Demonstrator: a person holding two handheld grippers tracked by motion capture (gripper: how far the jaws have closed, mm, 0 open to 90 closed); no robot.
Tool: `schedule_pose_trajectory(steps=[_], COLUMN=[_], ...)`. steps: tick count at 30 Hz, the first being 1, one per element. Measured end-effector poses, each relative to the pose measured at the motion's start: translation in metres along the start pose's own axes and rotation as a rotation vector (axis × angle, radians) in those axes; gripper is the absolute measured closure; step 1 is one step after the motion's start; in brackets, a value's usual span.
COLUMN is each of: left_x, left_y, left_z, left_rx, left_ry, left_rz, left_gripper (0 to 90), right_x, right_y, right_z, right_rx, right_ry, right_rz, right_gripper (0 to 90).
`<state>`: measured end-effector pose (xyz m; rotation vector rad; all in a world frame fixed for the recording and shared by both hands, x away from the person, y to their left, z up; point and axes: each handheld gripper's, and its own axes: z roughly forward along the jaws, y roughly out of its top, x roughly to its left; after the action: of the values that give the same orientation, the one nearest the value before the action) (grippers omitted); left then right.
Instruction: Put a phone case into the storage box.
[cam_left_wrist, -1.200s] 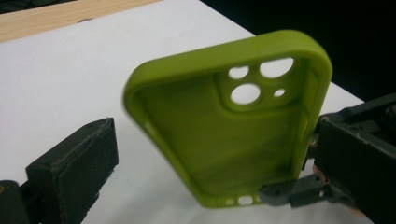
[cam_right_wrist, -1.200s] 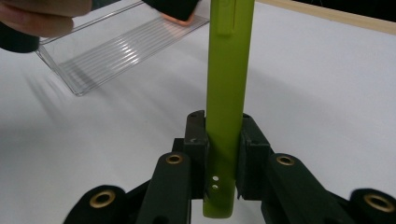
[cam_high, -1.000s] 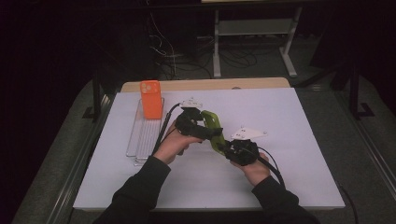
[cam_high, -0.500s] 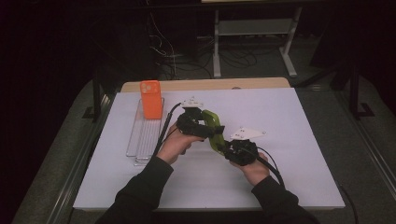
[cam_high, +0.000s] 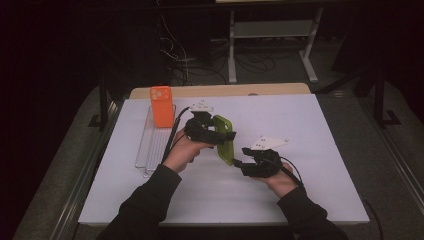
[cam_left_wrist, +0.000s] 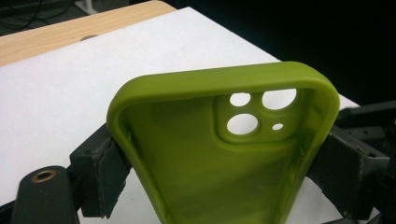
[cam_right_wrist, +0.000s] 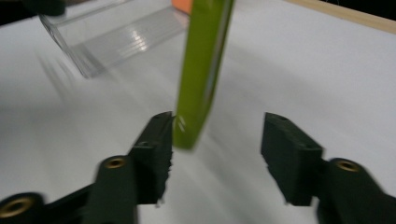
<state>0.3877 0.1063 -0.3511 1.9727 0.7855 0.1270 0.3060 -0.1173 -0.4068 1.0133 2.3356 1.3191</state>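
- Orange showed first at the left: an orange phone case (cam_high: 162, 106) stood upright at the far end of a clear plastic tray (cam_high: 150, 150), which lay near the left edge of the white bench (cam_high: 325, 165).
- Just right of the tray, the left gripper (cam_high: 220, 136) was held above the bench in the person's left hand (cam_high: 182, 150). Its fingers (cam_left_wrist: 100, 170) had just been closing and now pinched the two long sides of the green phone case (cam_high: 226, 140).
- Seen from the left gripper view, the green phone case (cam_left_wrist: 224, 168) faced the camera with its hollow inside, the camera cut-outs near its top right corner, and one finger pad pressed on each rim.
- Lifted clear of the bench, the case hung between the two grippers, roughly at the middle of the surface.
- Farther right and nearer the person, the right gripper (cam_high: 239, 163) pointed at the case's lower end. Its fingers (cam_right_wrist: 156, 149) had just been opening and stood spread; in the right gripper view the case (cam_right_wrist: 201, 74) appeared edge-on just beside the left-hand finger, well apart from the other.
- A wooden strip (cam_high: 220, 91) ran along the bench's far edge.
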Motion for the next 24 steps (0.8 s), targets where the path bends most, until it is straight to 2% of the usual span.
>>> schedule_pose_trajectory(steps=[3,5,10,12,16,24], left_x=[0.005,0.008,0.017,0.02,0.028,0.049], left_y=[0.004,0.008,0.019,0.024,0.032,0.045], left_z=[-0.007,-0.012,-0.029,-0.036,-0.051,-0.081], left_rx=[0.009,0.011,0.007,0.003,-0.003,-0.033], left_ry=[0.017,0.03,0.08,0.099,0.138,0.231], left_rz=[0.005,0.0,0.007,0.005,0.017,-0.004], left_gripper=[14.1,14.1,14.2,14.2,14.3,14.4], right_x=[-0.006,-0.008,-0.016,-0.018,-0.022,-0.024], right_y=[-0.006,-0.009,-0.021,-0.025,-0.032,-0.04], right_z=[-0.004,-0.006,-0.009,-0.011,-0.016,-0.026], right_rx=[0.009,0.036,0.103,0.112,0.133,0.133], right_ry=[0.003,-0.011,-0.002,-0.01,-0.009,-0.04], right_rz=[-0.01,-0.009,-0.014,-0.016,-0.015,-0.023], right_gripper=[31.9,26.8,12.3,11.3,0.7,0.0])
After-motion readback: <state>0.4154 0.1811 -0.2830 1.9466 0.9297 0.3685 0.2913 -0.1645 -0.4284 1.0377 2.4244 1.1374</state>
